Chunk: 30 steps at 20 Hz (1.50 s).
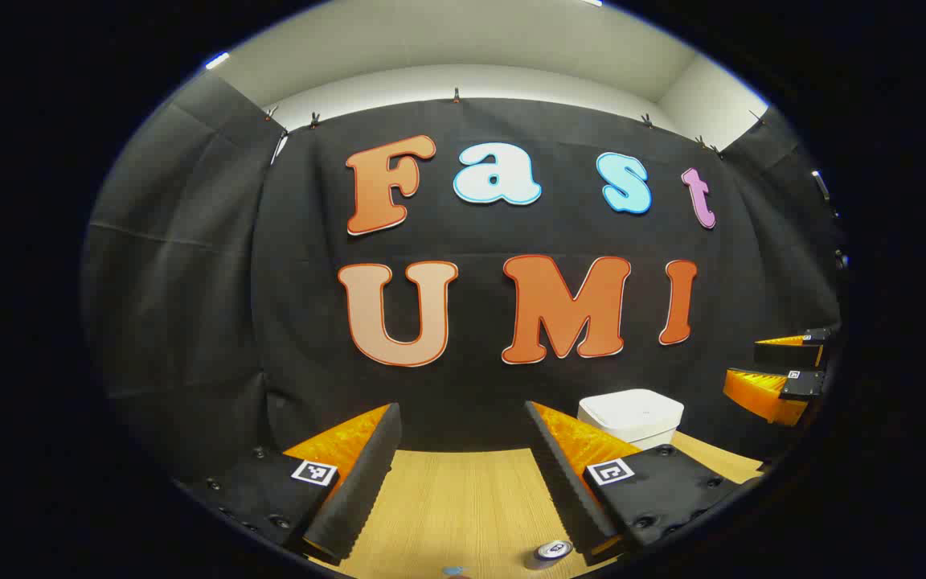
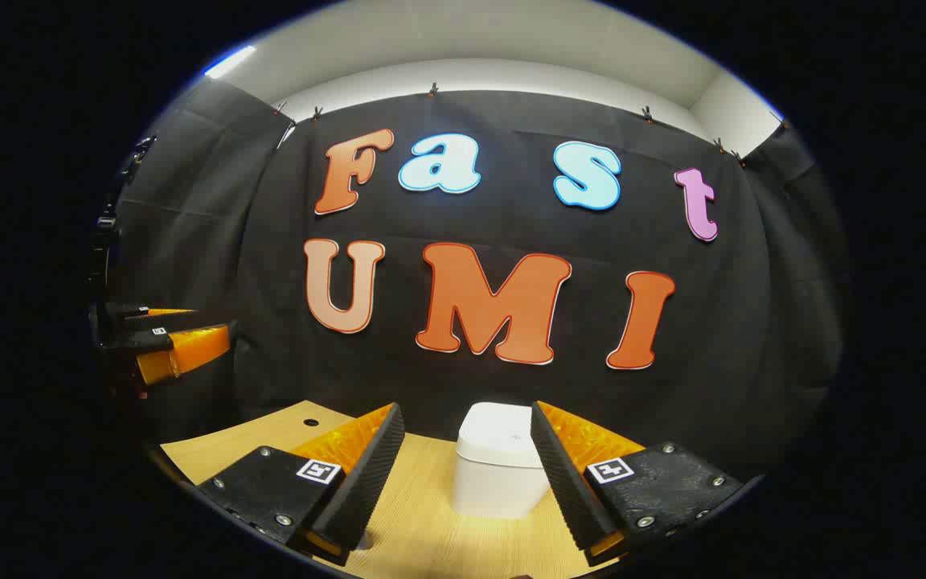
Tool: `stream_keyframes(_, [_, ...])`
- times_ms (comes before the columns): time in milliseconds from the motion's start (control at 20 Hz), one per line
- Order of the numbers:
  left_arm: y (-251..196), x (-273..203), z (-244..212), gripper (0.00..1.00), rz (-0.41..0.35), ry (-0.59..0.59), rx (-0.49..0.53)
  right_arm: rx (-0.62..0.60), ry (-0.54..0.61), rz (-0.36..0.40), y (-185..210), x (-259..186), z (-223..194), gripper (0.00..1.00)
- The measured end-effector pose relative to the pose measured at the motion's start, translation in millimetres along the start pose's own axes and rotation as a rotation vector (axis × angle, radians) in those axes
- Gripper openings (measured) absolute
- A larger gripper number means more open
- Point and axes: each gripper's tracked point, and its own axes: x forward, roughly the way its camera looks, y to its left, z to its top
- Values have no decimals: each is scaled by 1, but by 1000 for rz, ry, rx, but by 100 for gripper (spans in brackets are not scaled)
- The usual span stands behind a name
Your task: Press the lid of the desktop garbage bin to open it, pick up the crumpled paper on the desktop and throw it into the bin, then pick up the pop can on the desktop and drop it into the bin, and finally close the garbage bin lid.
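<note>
Bin [image 2: 499,466], lid down, stands partly hidden behind the open right tool [image 2: 463,482]; pop can [image 1: 550,553] is cut off beneath the open left tool [image 1: 463,482].

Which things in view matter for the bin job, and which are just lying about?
For the job:
- garbage bin, lid shut
- pop can
- left hand-held gripper, open
- right hand-held gripper, open

Lying about:
- small blue item at the table edge, too cut off to identify
</note>
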Motion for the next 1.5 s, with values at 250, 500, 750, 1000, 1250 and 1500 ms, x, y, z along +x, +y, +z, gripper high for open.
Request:
stream_keyframes(250, [5,16,-1,96,-9,-1,-11,7,-18,-55,-14,16,9,96])
stream_keyframes(500, [4,29,-3,96,-24,-5,1,5,-19,-57,-22,32,8,95])
stream_keyframes(750, [-7,36,-16,97,16,-3,23,8,2,37,-21,54,-10,96])
stream_keyframes(1000, [-14,40,-26,96,71,4,40,41,45,141,-14,74,-39,95])
stream_keyframes(1250, [3,54,-46,100,95,40,46,38,76,145,-13,91,-54,95])
stream_keyframes(1500, [14,67,-82,99,46,119,60,51,140,94,-5,99,-79,94])
